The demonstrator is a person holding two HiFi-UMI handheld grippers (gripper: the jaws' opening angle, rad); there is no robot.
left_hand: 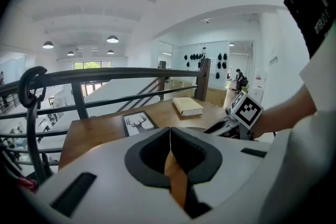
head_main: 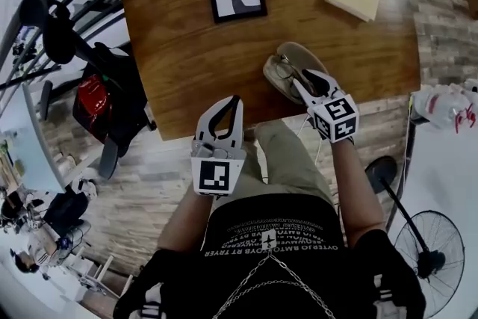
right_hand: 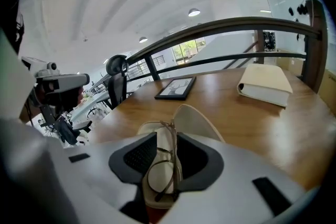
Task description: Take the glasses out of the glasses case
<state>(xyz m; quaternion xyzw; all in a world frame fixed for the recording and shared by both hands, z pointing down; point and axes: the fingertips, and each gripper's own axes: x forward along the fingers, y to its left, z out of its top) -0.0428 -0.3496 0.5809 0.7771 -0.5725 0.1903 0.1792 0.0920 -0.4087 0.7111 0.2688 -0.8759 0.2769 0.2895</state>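
holding left gripper (left_hand: 170, 136) clenched on nothing, near left; pinching glasses (right_hand: 164, 168) with right gripper (right_hand: 167, 132) inside open glasses case (right_hand: 198, 122); likely needing a gentle lift next, clear of the case.

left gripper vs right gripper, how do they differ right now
Jaws: the left gripper has them pressed together with nothing between; the right gripper has them closed on the glasses.
Place: the left gripper sits by the table's near edge, apart from the case; the right gripper reaches into the open case.
Shared: both are white, carry a marker cube and point over the table.
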